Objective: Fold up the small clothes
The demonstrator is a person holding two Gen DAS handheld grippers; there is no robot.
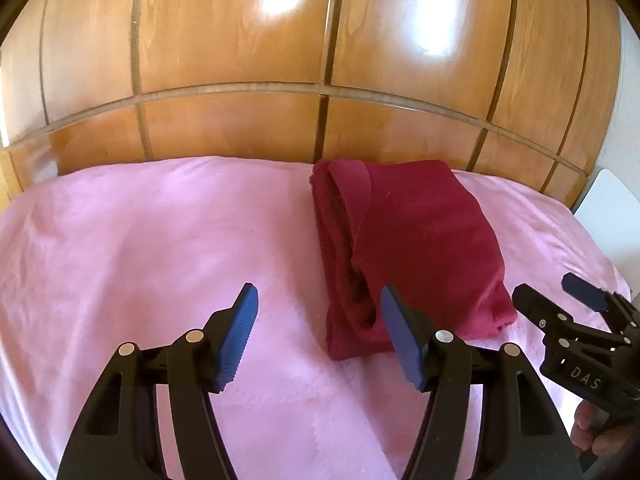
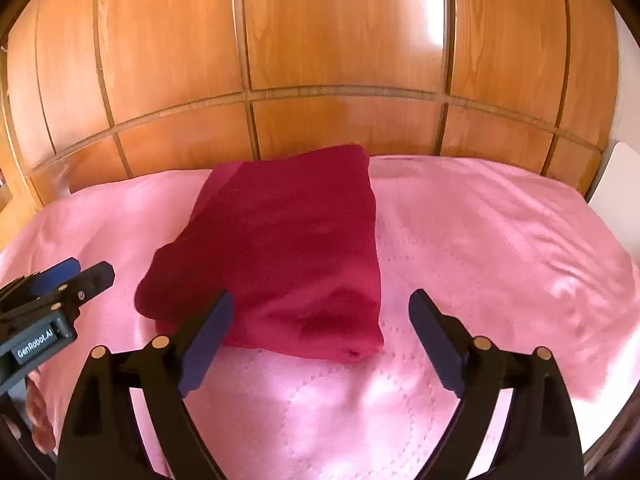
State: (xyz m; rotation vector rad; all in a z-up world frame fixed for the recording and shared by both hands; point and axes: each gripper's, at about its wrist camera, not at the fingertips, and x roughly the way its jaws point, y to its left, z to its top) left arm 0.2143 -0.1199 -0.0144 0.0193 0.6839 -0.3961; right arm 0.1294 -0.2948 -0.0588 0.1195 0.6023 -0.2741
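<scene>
A dark red garment lies folded into a compact rectangle on the pink bed cover; it also shows in the right wrist view. My left gripper is open and empty, just in front of the garment's near left corner, above the cover. My right gripper is open and empty, in front of the garment's near right corner. The right gripper also shows at the right edge of the left wrist view. The left gripper shows at the left edge of the right wrist view.
A wooden panelled headboard or wardrobe rises behind the bed. A white object stands at the bed's far right edge. The pink cover stretches to both sides of the garment.
</scene>
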